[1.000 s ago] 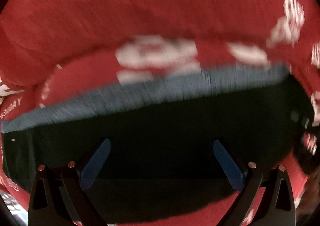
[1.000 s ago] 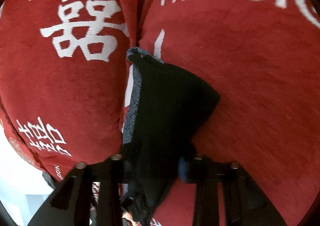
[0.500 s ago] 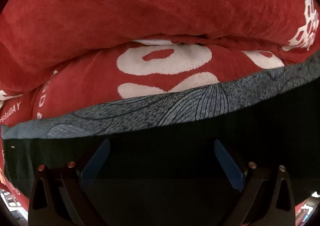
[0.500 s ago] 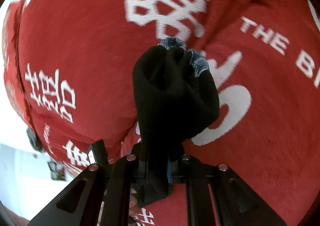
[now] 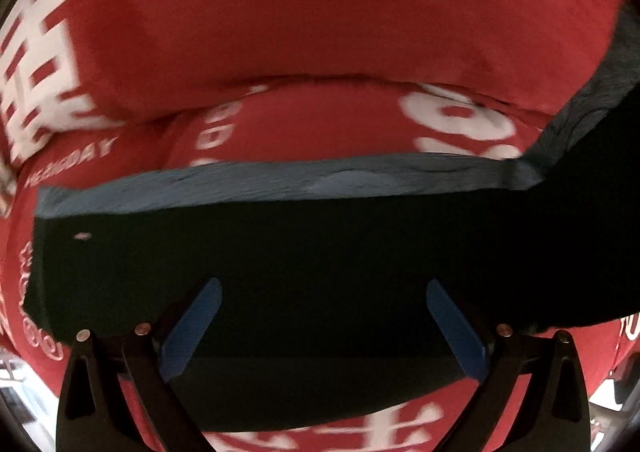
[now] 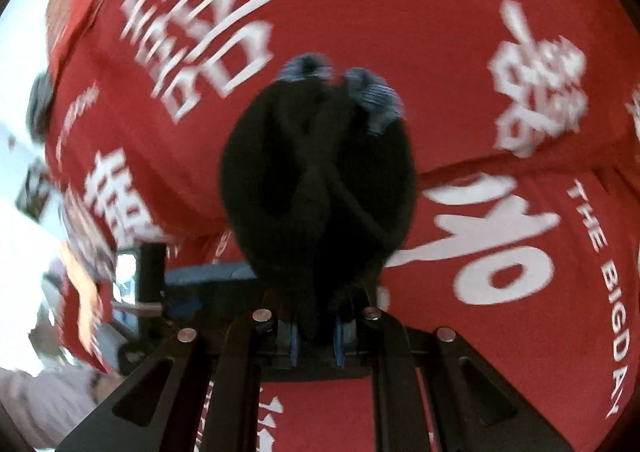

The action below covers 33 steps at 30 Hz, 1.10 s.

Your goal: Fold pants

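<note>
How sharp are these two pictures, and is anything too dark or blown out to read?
Left wrist view: the white print on the red cover is smeared by motion blur, the black pants are so dark that no folds show, and the left gripper is crisp. Right wrist view: blurrier overall, the bunched pants soft-edged in the right gripper, the left edge washed out white, fisheye bending everything.

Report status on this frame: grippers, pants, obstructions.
Left gripper open above flat black pants. Right gripper shut on bunched pants fabric. Red printed cover underneath; nothing in the way.
</note>
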Tool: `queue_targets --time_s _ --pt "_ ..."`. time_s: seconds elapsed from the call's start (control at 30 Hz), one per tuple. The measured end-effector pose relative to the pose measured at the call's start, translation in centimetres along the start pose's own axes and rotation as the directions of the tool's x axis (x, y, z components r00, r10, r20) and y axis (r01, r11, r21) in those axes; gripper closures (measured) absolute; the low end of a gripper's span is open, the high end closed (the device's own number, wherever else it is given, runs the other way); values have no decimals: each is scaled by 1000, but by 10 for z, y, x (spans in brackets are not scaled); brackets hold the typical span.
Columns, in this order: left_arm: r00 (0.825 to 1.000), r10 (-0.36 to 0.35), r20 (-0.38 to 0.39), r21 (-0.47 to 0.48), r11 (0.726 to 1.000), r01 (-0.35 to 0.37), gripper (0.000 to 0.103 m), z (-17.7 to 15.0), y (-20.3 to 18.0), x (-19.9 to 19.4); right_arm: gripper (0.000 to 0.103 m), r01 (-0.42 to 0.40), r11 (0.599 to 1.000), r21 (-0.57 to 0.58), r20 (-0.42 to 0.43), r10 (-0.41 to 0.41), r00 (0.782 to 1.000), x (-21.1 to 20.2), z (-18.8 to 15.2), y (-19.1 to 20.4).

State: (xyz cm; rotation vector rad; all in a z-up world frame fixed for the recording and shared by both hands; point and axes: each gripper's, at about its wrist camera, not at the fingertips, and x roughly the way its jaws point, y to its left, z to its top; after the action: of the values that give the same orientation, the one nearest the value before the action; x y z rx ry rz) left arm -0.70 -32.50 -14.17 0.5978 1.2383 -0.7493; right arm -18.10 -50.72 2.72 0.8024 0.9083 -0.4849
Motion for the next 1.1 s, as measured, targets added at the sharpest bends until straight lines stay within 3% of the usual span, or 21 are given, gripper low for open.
queue_targets --time_s 0.2,0.27,0.37,0.47,0.5,0.57,0.63,0.67,0.73,0.8,0.87,0.9,1.0,1.1 --pt "999 6 -38 -133 991 -11 0 -22 80 1 87 -5 996 -89 -138 -7 990 78 -34 80" --pt "999 25 -42 -175 984 -32 0 -30 106 0 86 20 994 -111 -199 -42 979 108 -51 99" --pt "998 38 -40 -203 978 -45 0 -39 135 -3 80 104 974 -199 -274 -157 949 148 -79 123" --pt "999 28 -37 -203 979 -35 0 -42 148 -4 77 220 918 -329 -234 -305 923 152 -97 145" --pt "999 23 -34 -200 979 -30 0 -42 151 -5 72 244 892 -380 -211 -340 916 148 -100 156" --pt "1000 6 -28 -193 981 -11 0 -41 156 -9 61 232 852 -469 -189 -353 916 139 -109 176" --pt "1000 -26 -18 -186 982 22 0 -39 157 -16 58 159 851 -501 -193 -289 938 121 -114 190" --pt "999 -45 -15 -181 983 41 0 -37 156 -19 58 93 880 -466 -220 -218 951 112 -112 189" --pt "995 -103 -15 -164 981 100 0 -33 151 -24 58 -21 969 -246 -285 -51 957 97 -98 160" --pt "982 -187 -28 -150 972 181 0 -29 142 -25 58 -50 998 34 -296 57 953 90 -92 112" --pt "962 -271 -43 -136 955 263 0 -25 128 -25 58 -65 939 339 -275 165 947 90 -95 58" --pt "952 -303 -47 -125 947 295 0 -23 118 -23 58 -73 901 427 -259 199 945 91 -99 42" --pt "939 -337 -67 -95 939 330 3 -20 90 -18 57 -120 802 585 -213 294 932 98 -109 10" --pt "940 -324 -110 -73 945 318 24 -19 67 -8 57 -105 745 658 -201 309 930 106 -120 -5"
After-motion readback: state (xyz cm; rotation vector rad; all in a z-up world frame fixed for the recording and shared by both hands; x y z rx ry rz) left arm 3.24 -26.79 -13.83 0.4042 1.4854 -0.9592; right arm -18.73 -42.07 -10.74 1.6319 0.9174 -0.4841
